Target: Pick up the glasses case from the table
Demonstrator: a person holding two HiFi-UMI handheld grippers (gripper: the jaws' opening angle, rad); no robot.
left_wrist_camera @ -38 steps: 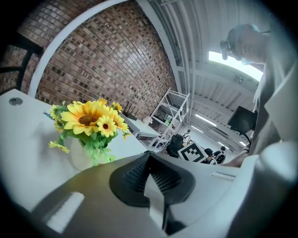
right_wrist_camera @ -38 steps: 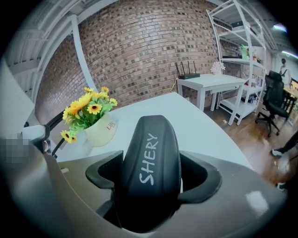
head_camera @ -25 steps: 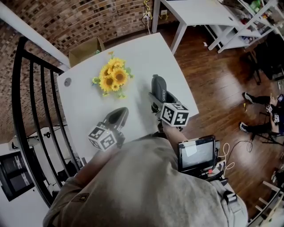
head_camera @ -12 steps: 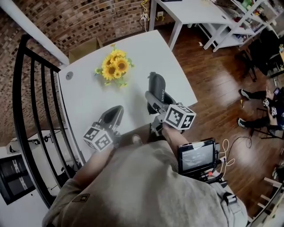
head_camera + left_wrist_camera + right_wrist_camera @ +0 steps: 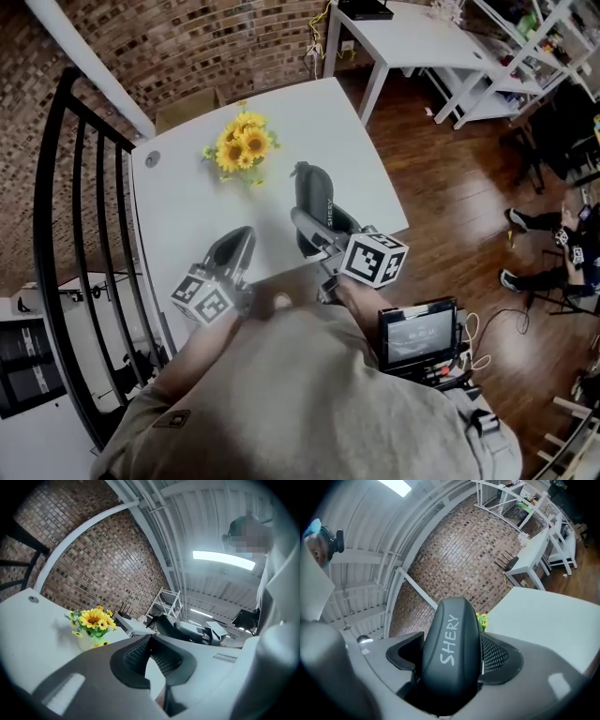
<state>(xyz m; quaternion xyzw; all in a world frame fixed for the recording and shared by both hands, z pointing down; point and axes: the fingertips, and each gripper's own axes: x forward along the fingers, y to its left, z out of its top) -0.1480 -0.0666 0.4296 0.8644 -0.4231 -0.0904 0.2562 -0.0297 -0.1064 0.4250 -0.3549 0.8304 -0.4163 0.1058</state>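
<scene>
Glasses case [image 5: 314,192] is riding clamped in the right gripper [image 5: 321,231], pointing roughly level above the near right of the table [image 5: 187,202]; left gripper [image 5: 240,242] is hovering level at near left, jaws pressed together, empty.

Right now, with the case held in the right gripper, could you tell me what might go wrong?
The smooth, rounded glasses case sticks far past the right gripper, so it might pivot or slip out over the table. A forward swing could also knock the sunflowers.
</scene>
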